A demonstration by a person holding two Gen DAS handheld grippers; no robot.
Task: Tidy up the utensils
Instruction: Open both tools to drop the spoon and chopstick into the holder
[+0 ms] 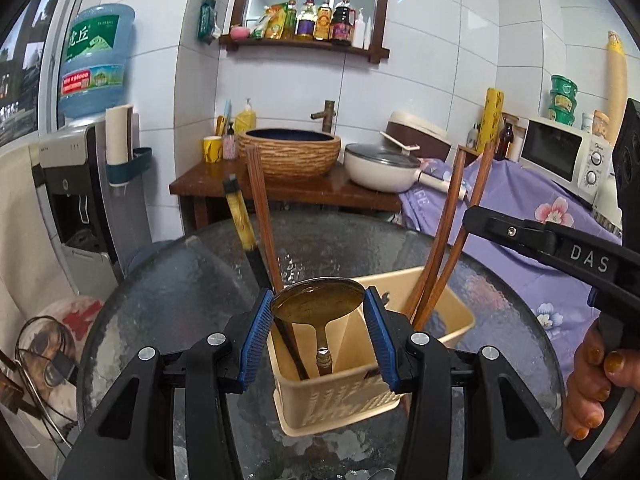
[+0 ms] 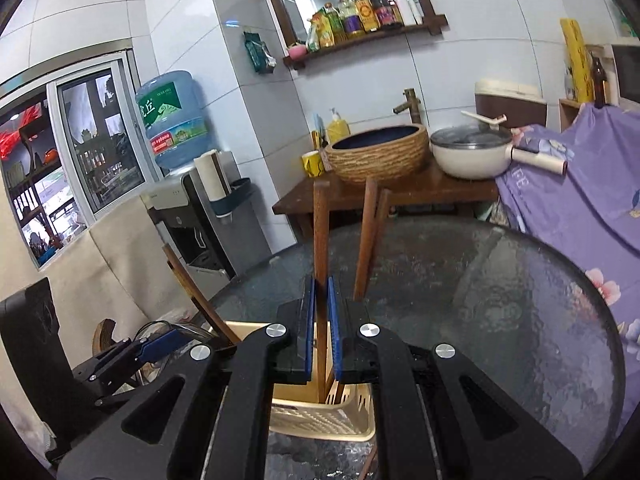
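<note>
Left wrist view: the left gripper [image 1: 318,314] has its blue-padded jaws clamped on the round bowl of a brass-coloured metal spoon [image 1: 318,303], whose handle points down into the near compartment of a beige plastic utensil basket [image 1: 344,402]. The basket stands on a round dark glass table [image 1: 172,292]. A black-and-yellow patterned chopstick [image 1: 244,232] and brown wooden chopsticks [image 1: 262,220] lean out of the basket to the far left, and more wooden chopsticks [image 1: 442,248] lean out to the far right. The right gripper [image 1: 472,216] comes in from the right, beside those right-hand sticks; from here I cannot tell how its jaws stand.

Right wrist view: the right gripper [image 2: 321,328] has its jaws closed on one upright wooden chopstick [image 2: 321,236], its lower end inside the beige basket [image 2: 320,420]. Two more wooden chopsticks [image 2: 370,236] lean just to the right. The left gripper [image 2: 160,346] shows low at the left.
</note>
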